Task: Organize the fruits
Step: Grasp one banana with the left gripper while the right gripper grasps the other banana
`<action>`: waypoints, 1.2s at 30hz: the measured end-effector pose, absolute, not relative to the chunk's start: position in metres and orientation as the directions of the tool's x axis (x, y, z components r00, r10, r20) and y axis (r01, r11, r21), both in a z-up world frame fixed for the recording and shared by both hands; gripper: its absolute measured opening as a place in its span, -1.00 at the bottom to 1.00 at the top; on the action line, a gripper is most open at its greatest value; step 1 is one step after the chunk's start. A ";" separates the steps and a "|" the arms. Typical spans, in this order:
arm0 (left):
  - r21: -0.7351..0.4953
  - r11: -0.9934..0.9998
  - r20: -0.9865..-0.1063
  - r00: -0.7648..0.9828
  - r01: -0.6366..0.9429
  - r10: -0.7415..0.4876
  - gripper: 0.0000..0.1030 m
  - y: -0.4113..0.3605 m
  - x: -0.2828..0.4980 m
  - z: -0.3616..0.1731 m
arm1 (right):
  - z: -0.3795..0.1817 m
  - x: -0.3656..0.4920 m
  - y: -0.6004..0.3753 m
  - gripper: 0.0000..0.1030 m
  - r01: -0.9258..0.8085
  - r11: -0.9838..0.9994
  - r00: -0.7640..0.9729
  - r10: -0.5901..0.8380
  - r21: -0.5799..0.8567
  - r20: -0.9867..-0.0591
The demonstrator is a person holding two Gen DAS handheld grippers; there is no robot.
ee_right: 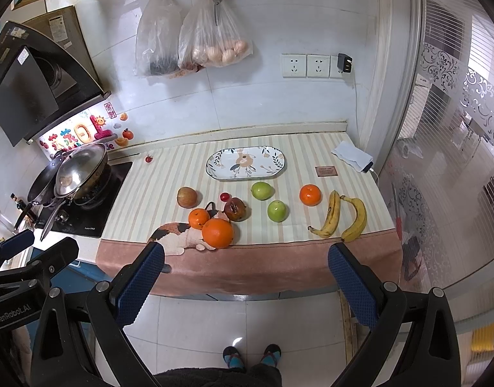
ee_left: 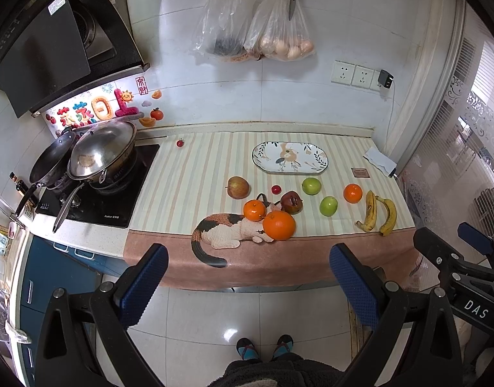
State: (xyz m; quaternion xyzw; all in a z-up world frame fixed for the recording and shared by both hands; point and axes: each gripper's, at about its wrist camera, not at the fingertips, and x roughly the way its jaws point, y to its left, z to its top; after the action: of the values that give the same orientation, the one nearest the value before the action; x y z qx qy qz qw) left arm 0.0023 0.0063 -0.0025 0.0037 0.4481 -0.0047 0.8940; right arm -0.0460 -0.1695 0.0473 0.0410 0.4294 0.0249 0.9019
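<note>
You hold both the left gripper (ee_left: pixel 248 282) and right gripper (ee_right: pixel 246 279) spread wide and empty, the big round orange (ee_left: pixel 279 225) and oval floral ceramic plate (ee_left: pixel 289 157) ahead.

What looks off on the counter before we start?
One small red fruit sits alone near the stove, far from the other fruit. The dark reddish-brown fruit looks bruised or overripe. The plate is empty. Both the left gripper and the right gripper are open.

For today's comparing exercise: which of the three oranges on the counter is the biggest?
The orange nearest the counter's front edge, on the cat picture. It is clearly larger than the one touching it and the lone one by the bananas.
</note>
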 end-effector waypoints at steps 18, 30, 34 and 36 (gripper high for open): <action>0.040 0.986 -0.823 0.565 0.159 -0.058 0.98 -0.065 0.088 -0.045 | -0.011 -0.021 -0.294 0.89 0.335 0.912 0.631 -0.032 0.236 -0.775; 0.106 0.949 -0.950 0.311 0.298 0.009 0.98 -0.228 0.213 -0.179 | -0.195 0.128 -0.465 0.28 0.458 0.848 0.447 0.040 0.267 -0.893; 0.087 0.942 -0.977 0.213 0.324 0.017 0.95 -0.276 0.252 -0.224 | -0.256 0.185 -0.492 0.25 0.455 0.867 0.375 0.020 0.203 -0.927; 0.089 0.937 -0.983 0.182 0.338 0.028 0.90 -0.296 0.268 -0.242 | -0.287 0.209 -0.501 0.23 0.448 0.877 0.313 0.029 0.175 -0.949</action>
State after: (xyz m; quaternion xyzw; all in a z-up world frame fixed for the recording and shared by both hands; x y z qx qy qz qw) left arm 0.2678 -0.2958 -0.2419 0.1447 0.6311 -0.1027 0.7551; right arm 0.2089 -0.5006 -0.2867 0.2089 0.5707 -0.1335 0.7828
